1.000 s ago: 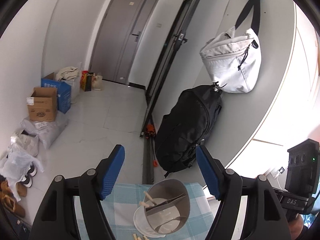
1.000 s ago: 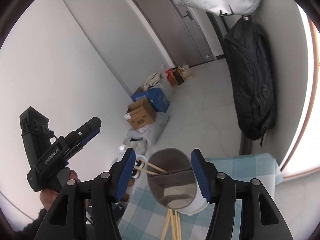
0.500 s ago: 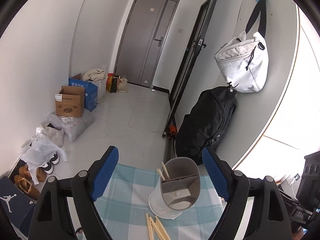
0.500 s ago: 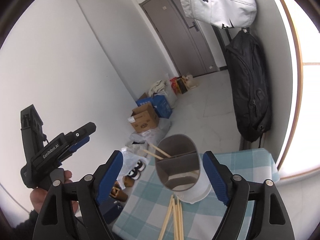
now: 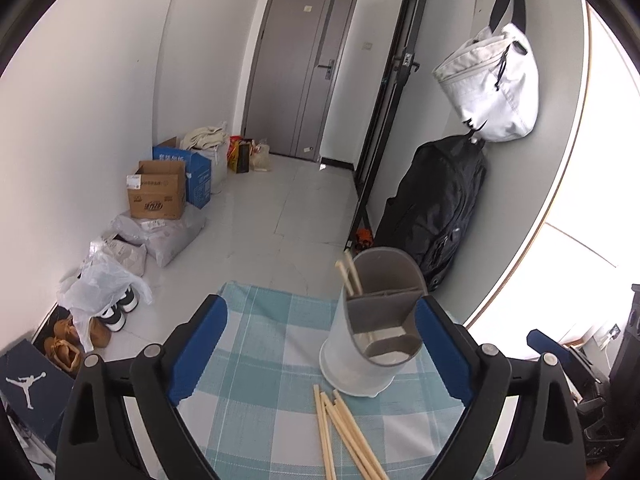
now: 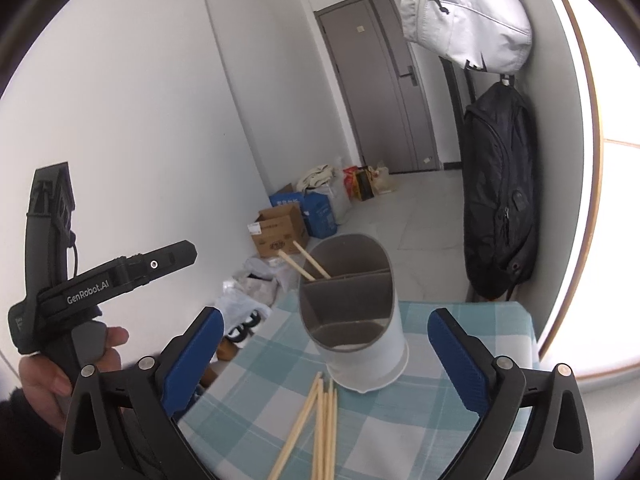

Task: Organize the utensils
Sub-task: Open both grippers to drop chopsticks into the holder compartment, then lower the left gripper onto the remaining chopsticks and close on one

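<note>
Both grippers have drawn back from the grey-and-white divided utensil holder (image 5: 372, 328), which now stands upright ahead on the blue checked tablecloth (image 5: 256, 364). The left gripper (image 5: 318, 350) and right gripper (image 6: 326, 354) are spread wide, holding nothing. Loose wooden chopsticks (image 6: 320, 424) lie just before the holder; two more chopsticks (image 6: 306, 266) lean in its rear compartment.

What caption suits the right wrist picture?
Open right claw facing a divided utensil holder, loose chopsticks on checked cloth.

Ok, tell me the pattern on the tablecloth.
The tablecloth is a light blue and white check, clearest in the left wrist view.
</note>
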`<move>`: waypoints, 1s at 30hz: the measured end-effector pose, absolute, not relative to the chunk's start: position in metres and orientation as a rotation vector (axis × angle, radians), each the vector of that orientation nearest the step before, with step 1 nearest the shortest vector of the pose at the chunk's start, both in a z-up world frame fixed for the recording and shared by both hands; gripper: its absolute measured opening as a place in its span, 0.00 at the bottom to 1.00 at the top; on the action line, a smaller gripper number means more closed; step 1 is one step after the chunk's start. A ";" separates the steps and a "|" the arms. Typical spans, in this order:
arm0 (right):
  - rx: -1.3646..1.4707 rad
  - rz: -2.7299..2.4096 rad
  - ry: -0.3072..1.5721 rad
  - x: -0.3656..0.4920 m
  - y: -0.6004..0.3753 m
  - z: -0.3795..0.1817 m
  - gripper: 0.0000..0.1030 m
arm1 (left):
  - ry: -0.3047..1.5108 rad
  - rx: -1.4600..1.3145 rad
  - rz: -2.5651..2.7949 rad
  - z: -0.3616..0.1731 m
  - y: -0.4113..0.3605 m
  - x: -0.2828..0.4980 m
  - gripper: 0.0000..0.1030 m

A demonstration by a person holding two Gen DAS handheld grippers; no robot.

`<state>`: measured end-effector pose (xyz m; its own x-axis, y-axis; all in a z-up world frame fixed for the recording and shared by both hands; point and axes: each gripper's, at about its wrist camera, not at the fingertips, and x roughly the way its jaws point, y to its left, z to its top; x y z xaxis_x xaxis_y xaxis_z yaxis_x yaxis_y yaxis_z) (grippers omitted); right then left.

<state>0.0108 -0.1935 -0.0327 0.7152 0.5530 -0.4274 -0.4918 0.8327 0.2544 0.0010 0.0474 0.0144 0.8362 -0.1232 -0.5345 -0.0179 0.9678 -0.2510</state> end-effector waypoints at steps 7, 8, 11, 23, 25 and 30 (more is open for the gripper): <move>0.083 0.562 0.540 0.016 -0.188 -0.059 1.00 | 0.681 -0.238 -0.045 -0.025 0.046 0.011 0.90; 0.088 0.566 0.546 0.017 -0.189 -0.061 1.00 | 0.707 -0.241 -0.050 -0.033 0.045 0.015 0.90; 0.110 0.574 0.561 0.019 -0.191 -0.067 1.00 | 0.787 -0.228 -0.052 -0.054 0.042 0.023 0.90; 0.100 0.541 0.622 0.032 -0.191 -0.091 1.00 | 1.108 -0.110 -0.032 -0.123 0.022 0.039 0.89; 0.107 0.541 0.634 0.035 -0.191 -0.094 1.00 | 1.131 -0.089 -0.024 -0.128 0.017 0.038 0.89; 0.124 0.543 0.656 0.039 -0.192 -0.098 1.00 | 1.208 -0.097 0.006 -0.138 0.018 0.040 0.90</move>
<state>0.0394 -0.1924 -0.0976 0.6592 0.5164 -0.5467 -0.4402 0.8544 0.2762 0.0402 0.0177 -0.1385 0.3554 -0.0471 -0.9335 -0.0564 0.9958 -0.0717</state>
